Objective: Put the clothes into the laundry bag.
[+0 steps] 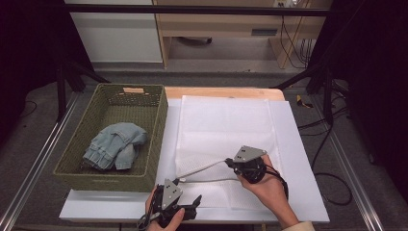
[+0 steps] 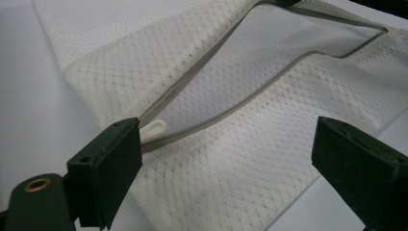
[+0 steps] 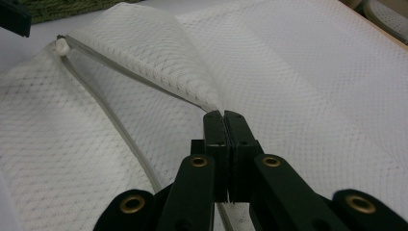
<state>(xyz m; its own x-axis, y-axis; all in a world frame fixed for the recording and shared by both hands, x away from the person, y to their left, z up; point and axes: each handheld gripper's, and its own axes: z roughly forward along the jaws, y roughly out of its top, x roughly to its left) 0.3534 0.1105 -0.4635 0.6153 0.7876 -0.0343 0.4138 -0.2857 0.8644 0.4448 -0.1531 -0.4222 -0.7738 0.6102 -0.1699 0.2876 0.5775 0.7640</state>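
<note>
A white mesh laundry bag (image 1: 226, 125) lies flat on the white table cover, its grey zipper opening (image 1: 204, 174) facing the near edge. My right gripper (image 1: 233, 163) is shut on the upper zipper edge (image 3: 192, 98) and holds it up, so the mouth gapes. The jaws (image 3: 224, 118) stand pressed together on the mesh. My left gripper (image 1: 188, 194) sits at the front edge with its jaws wide open (image 2: 231, 144), nothing between them. The white zipper pull (image 2: 154, 129) lies beside its left jaw, at the closed end of the opening (image 3: 61, 45).
An olive woven basket (image 1: 156, 139) stands to the left of the bag with folded light-blue jeans (image 1: 114, 144) inside. The white table cover (image 1: 298, 168) extends to the right. Metal frame rails run along both sides.
</note>
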